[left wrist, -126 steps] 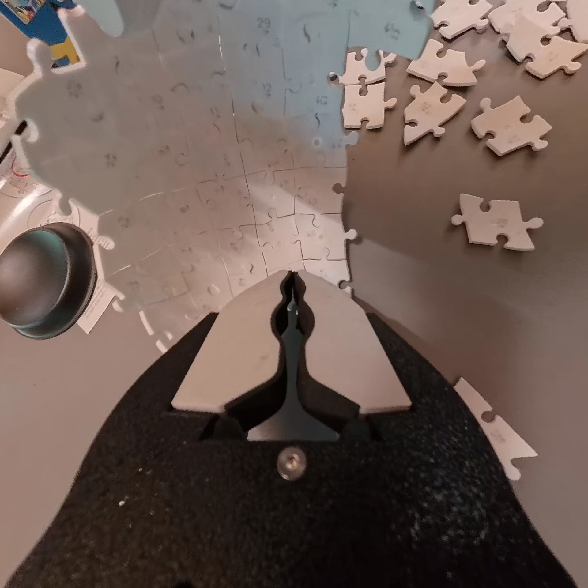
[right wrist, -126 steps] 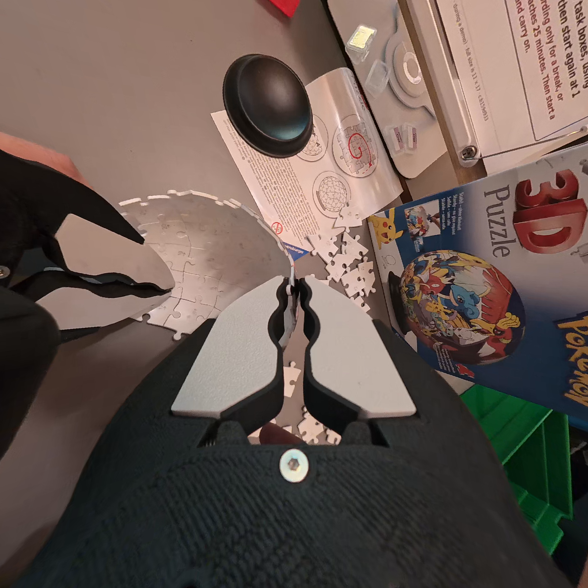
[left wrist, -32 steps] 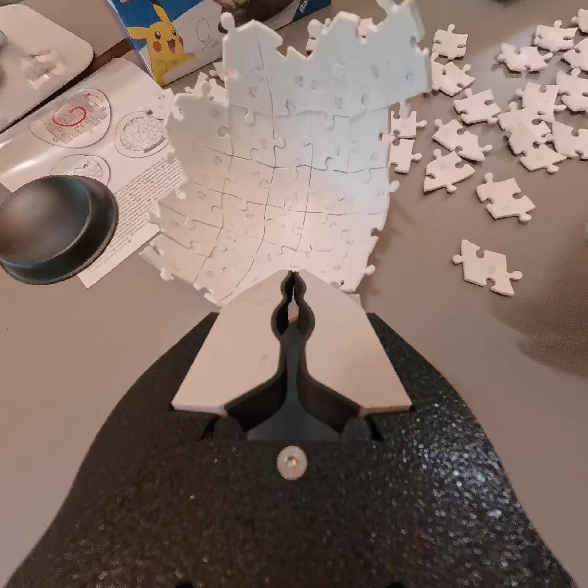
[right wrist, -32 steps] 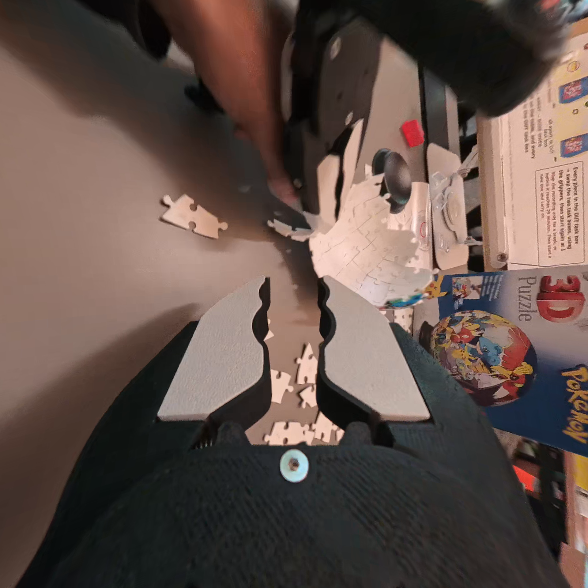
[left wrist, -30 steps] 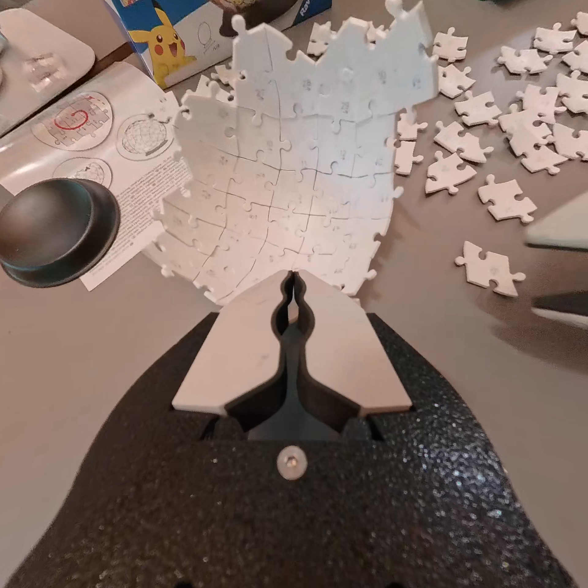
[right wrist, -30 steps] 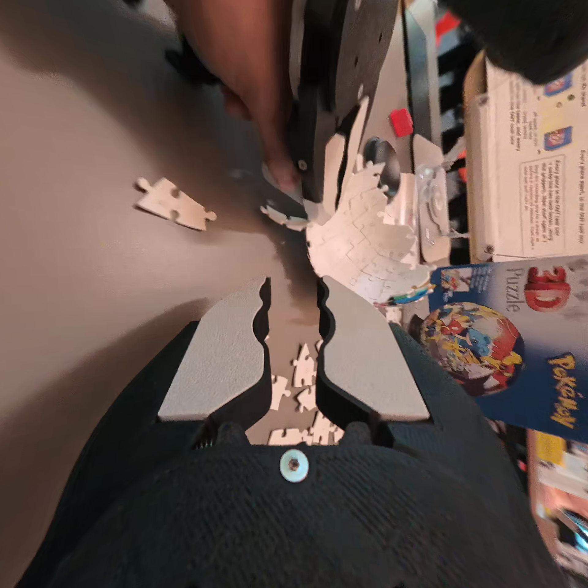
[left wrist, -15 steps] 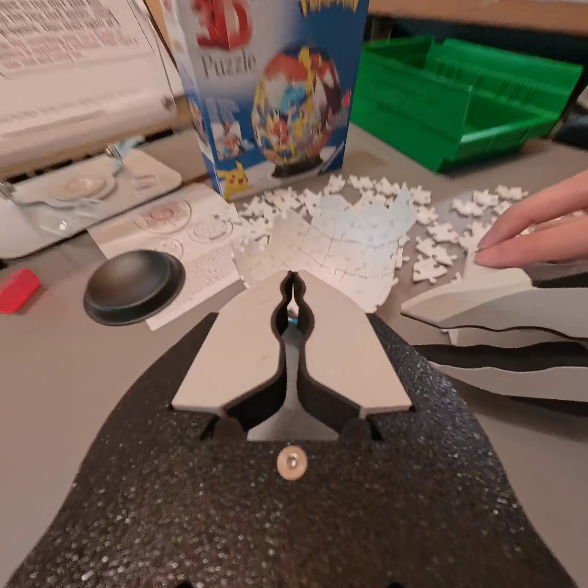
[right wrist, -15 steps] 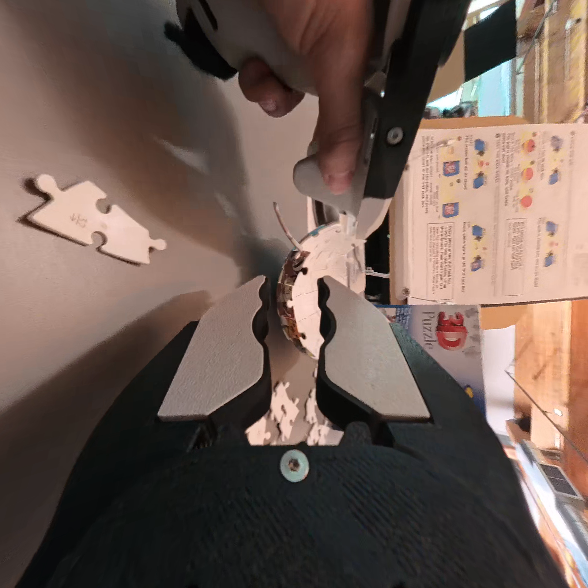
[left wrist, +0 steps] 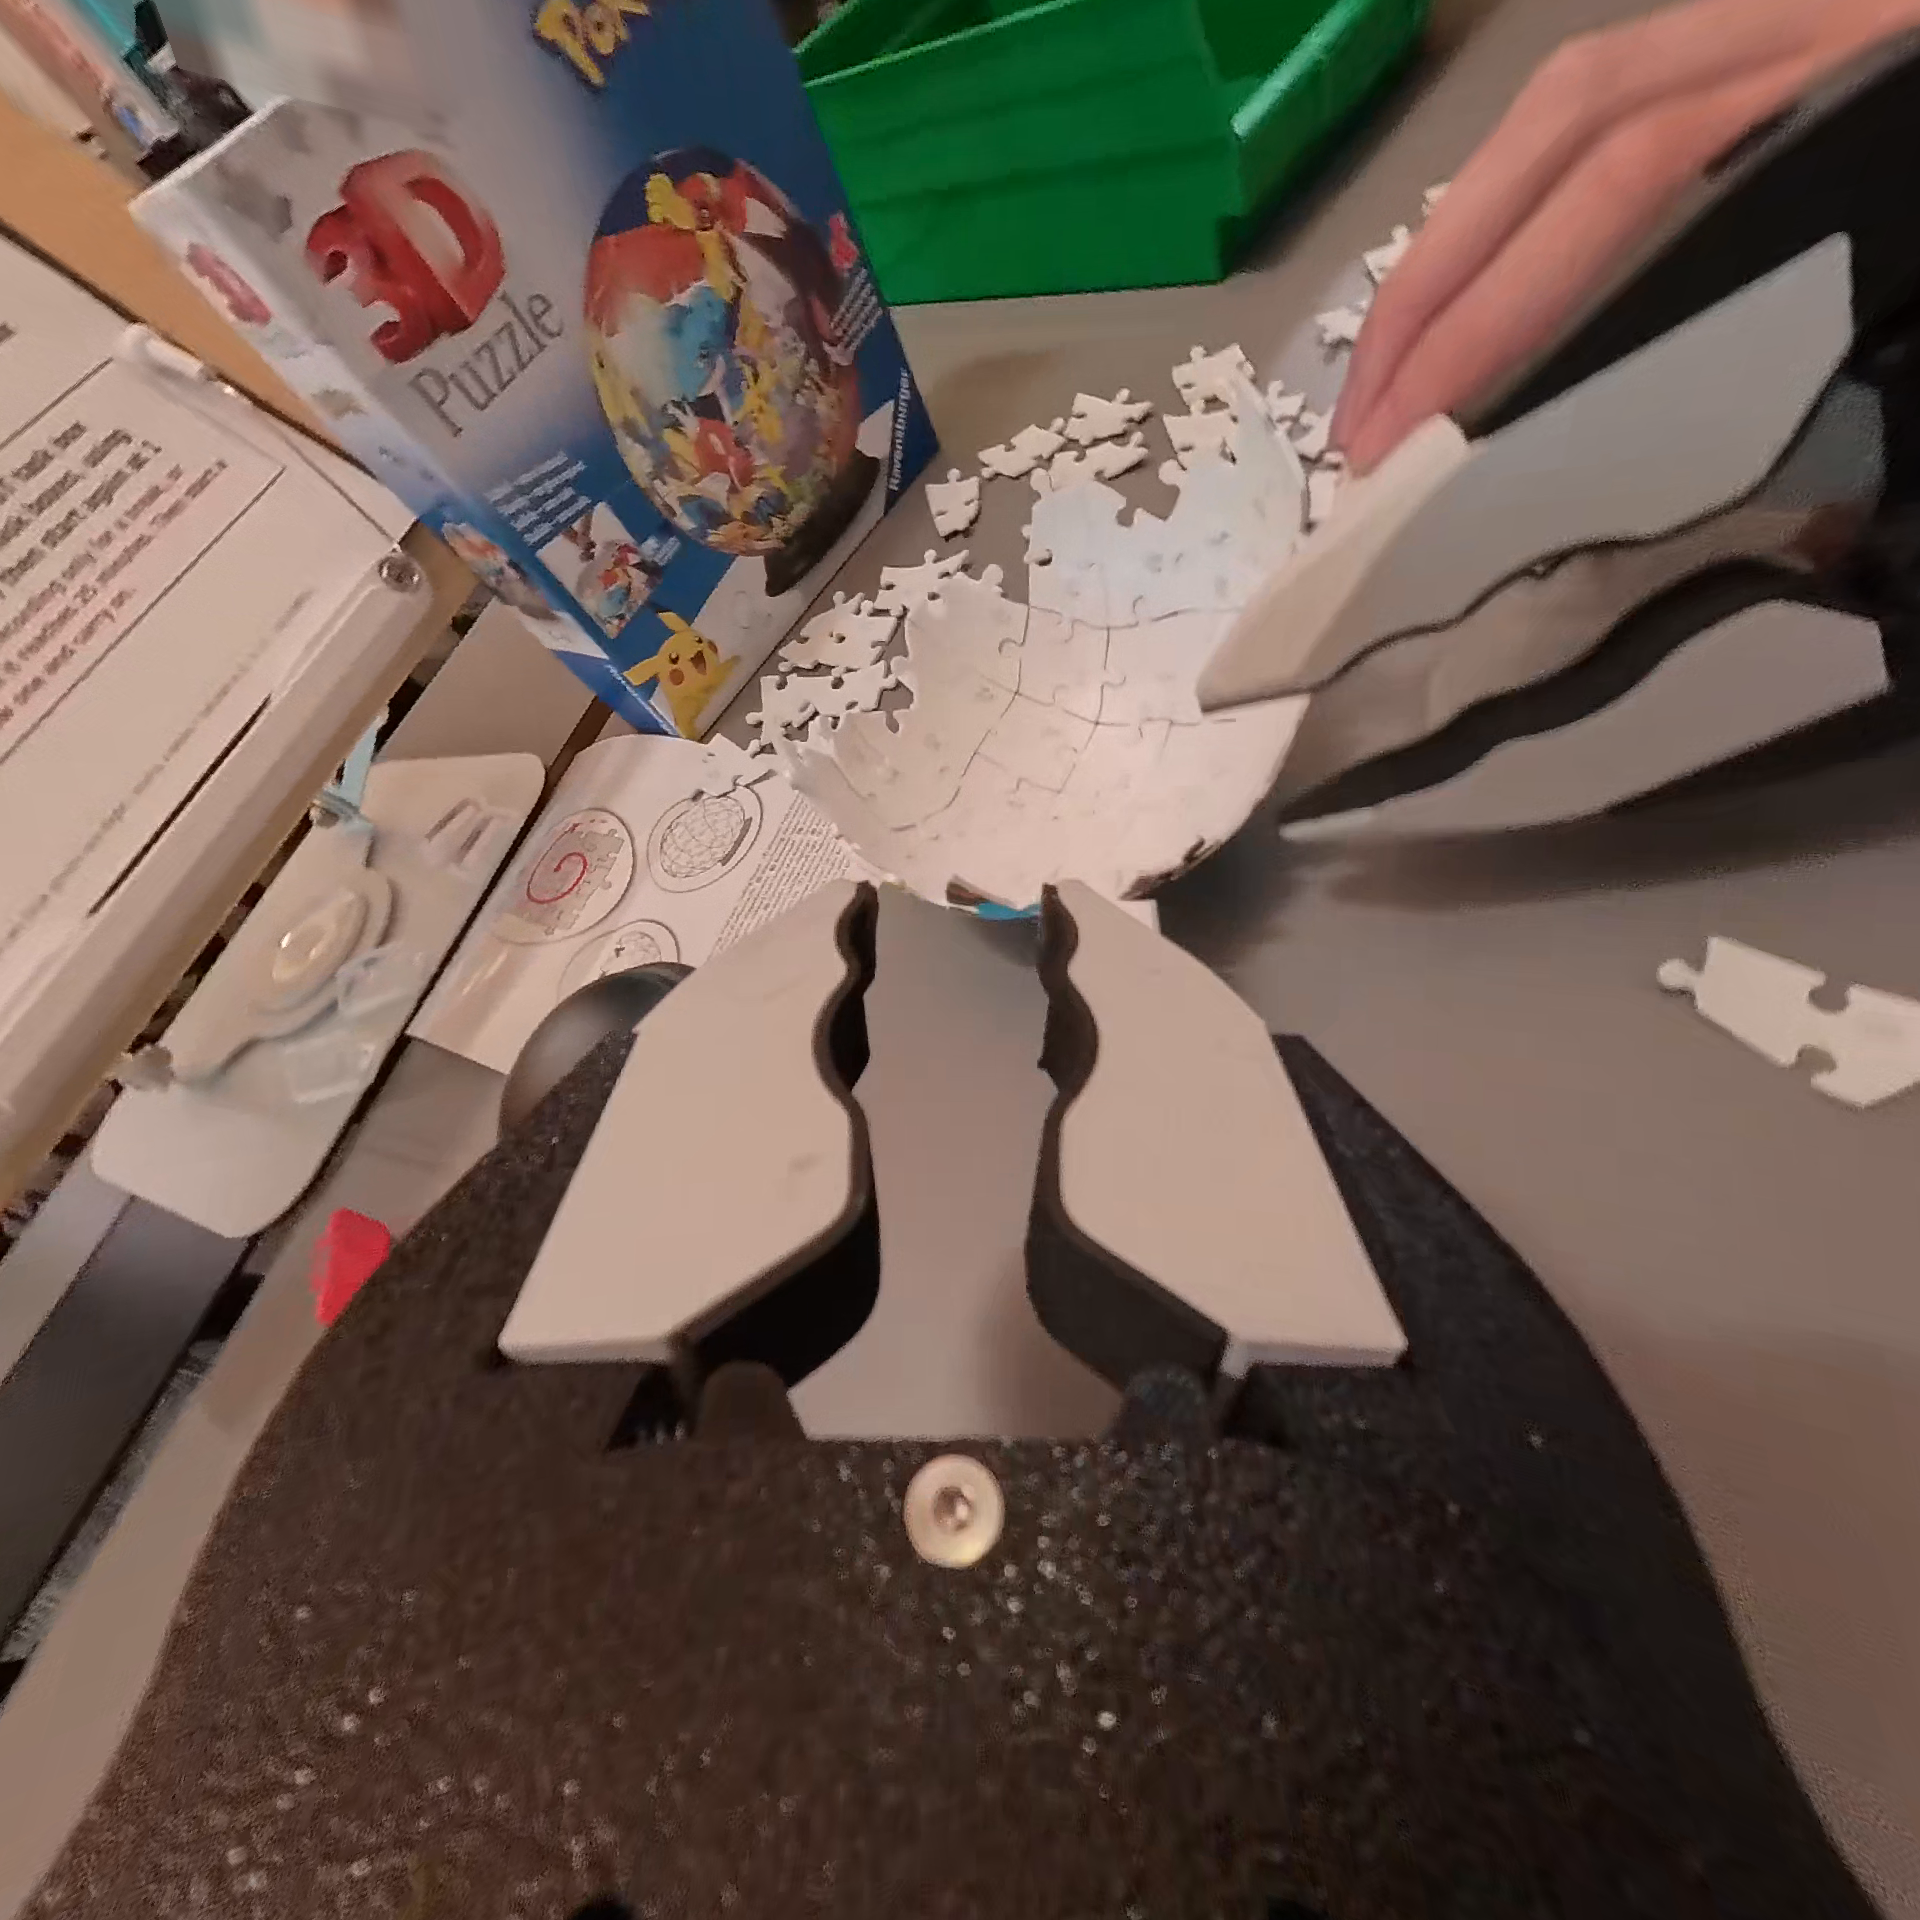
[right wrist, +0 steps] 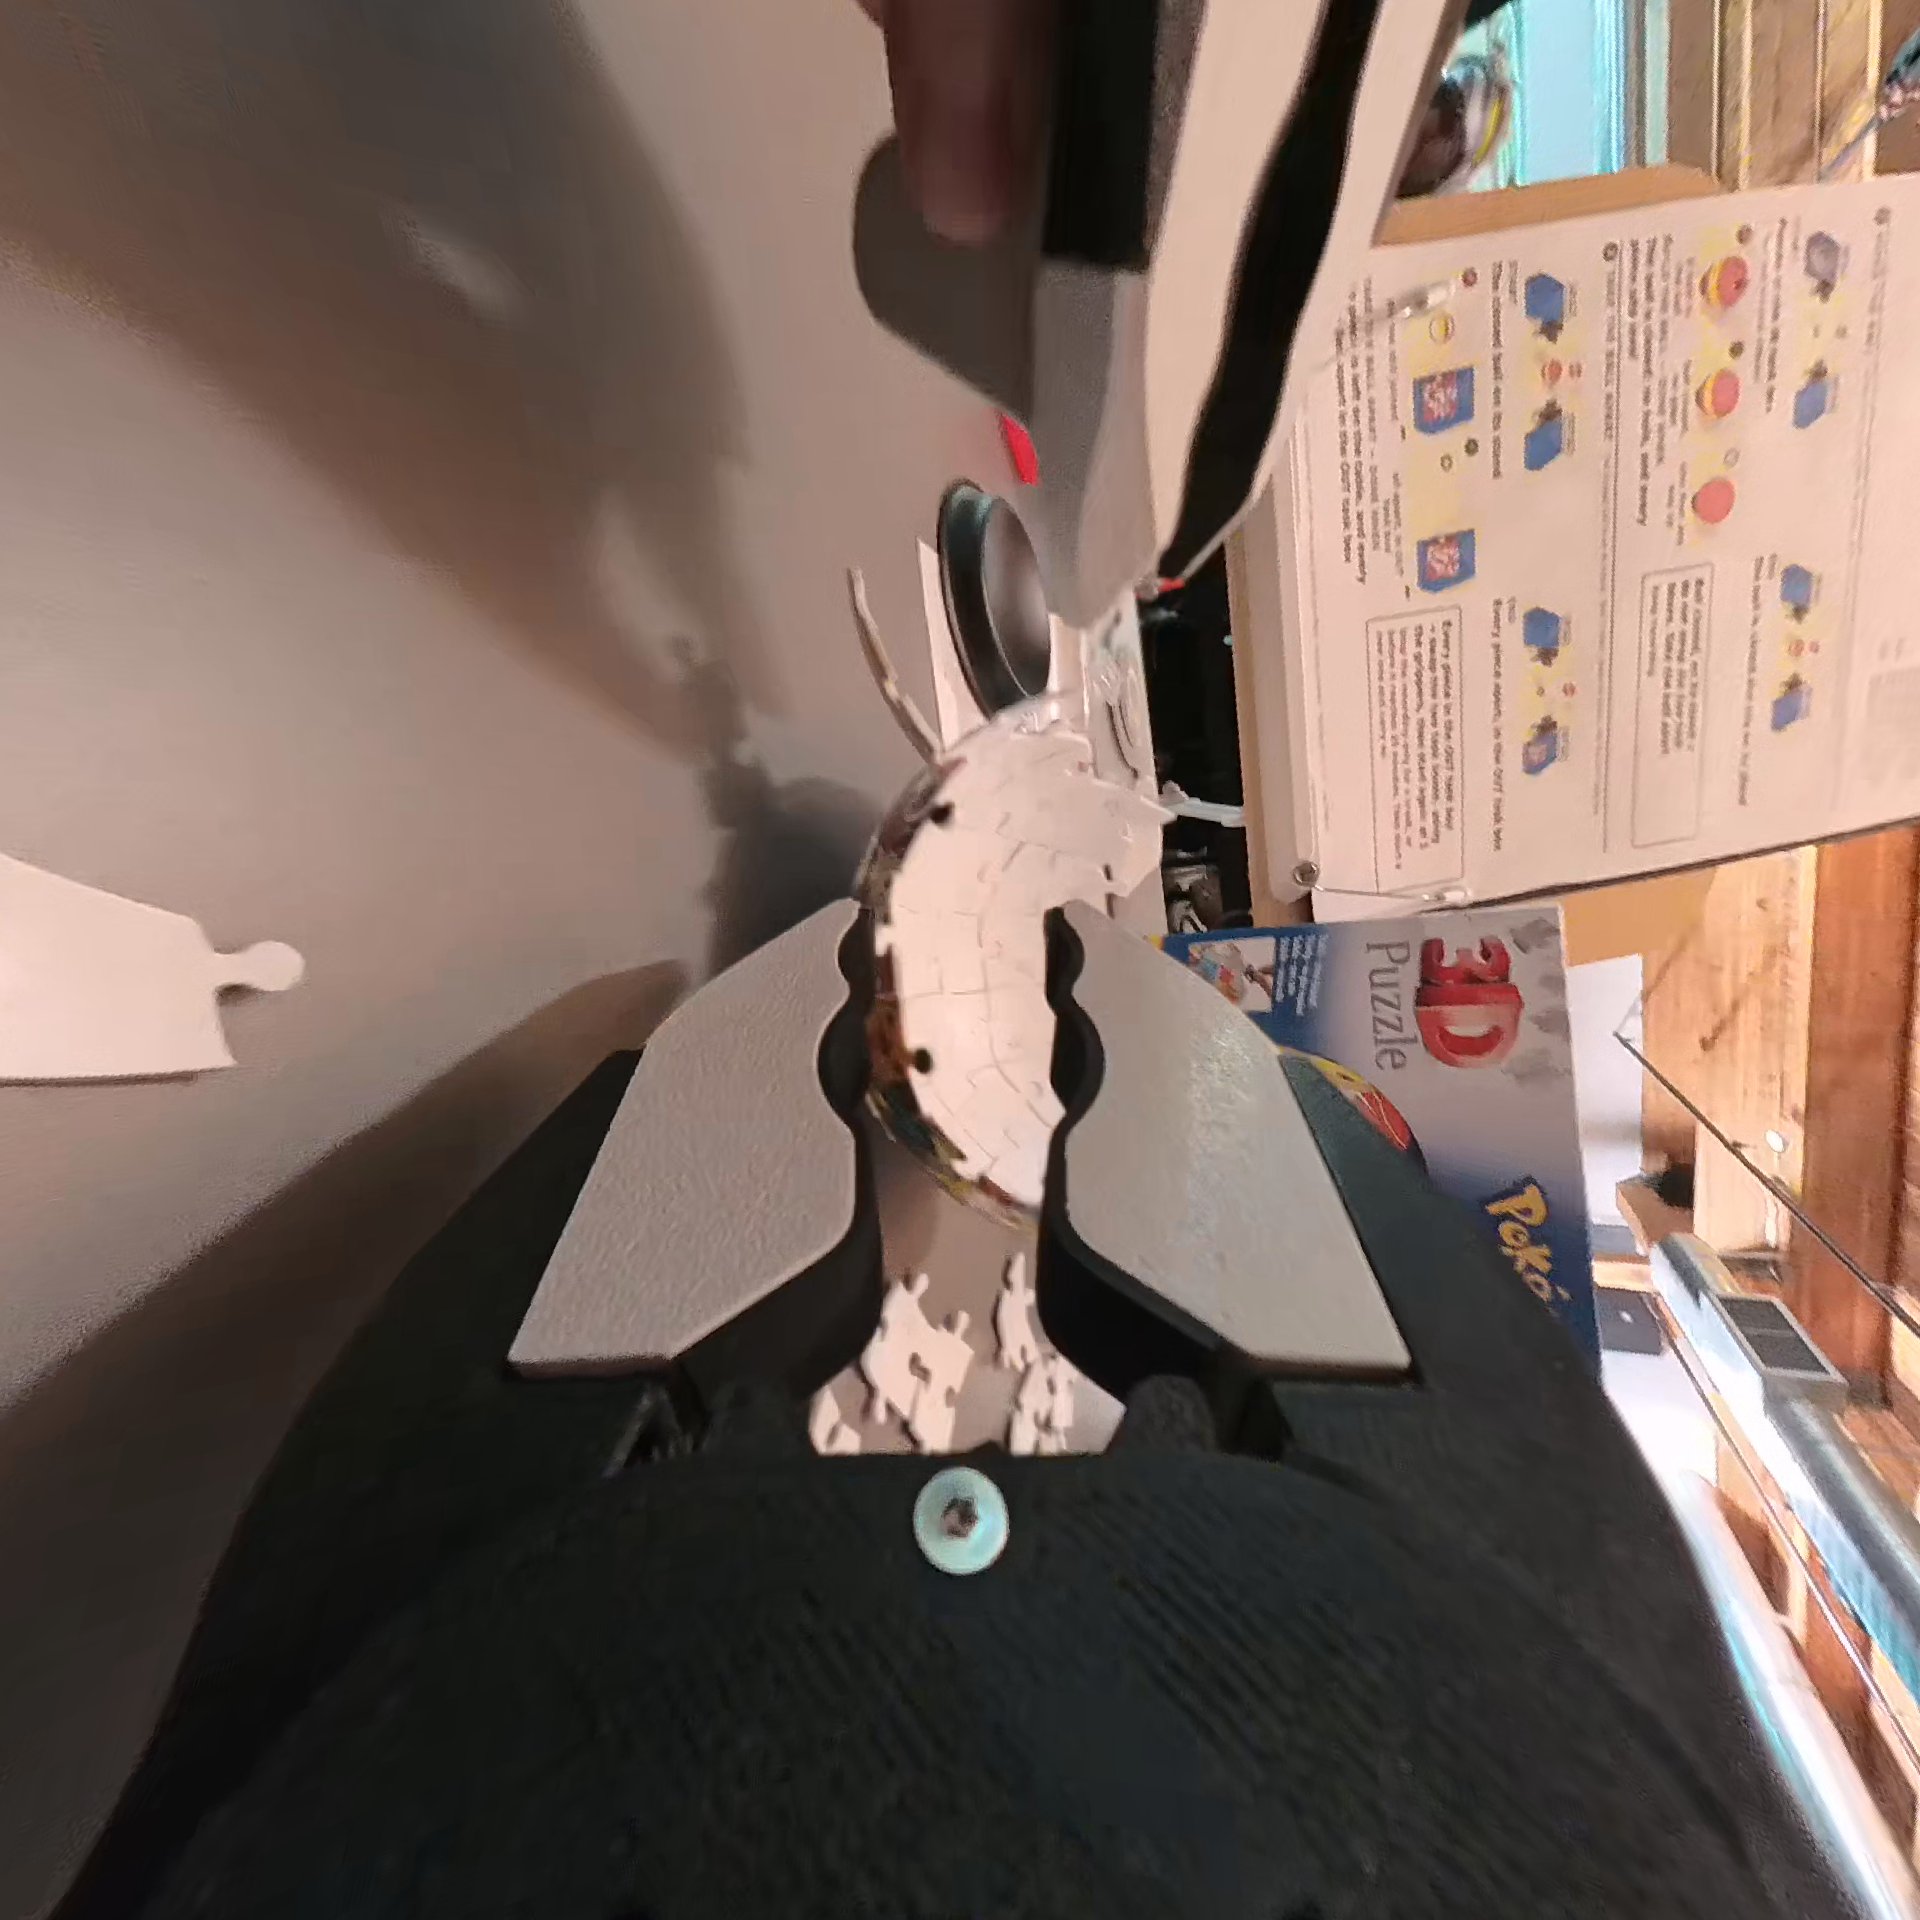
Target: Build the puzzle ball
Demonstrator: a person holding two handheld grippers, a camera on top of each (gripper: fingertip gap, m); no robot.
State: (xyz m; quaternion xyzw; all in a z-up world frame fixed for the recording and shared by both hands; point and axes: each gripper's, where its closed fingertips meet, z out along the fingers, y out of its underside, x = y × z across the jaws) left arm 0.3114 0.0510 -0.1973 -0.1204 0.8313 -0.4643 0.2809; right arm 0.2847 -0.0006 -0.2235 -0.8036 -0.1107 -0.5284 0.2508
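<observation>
The left gripper (left wrist: 956,914) gapes empty just near the curved white half-built puzzle shell (left wrist: 1049,727), whose right rim sits between the right gripper's (right wrist: 956,935) parted, unclosed fingers on the grey surface (left wrist: 1507,1091).

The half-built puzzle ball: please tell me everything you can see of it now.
The half-built puzzle ball is a curved shell of interlocked pieces, white inside, printed colours outside, with a jagged, unfinished rim. It sits open side up on the grey table. The right gripper straddles its wall, jaws apart; the left gripper is open beside it.

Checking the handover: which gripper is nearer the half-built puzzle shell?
Right. The right gripper straddles the puzzle shell, its rim between open fingers. The left gripper sits open just short of it.
</observation>
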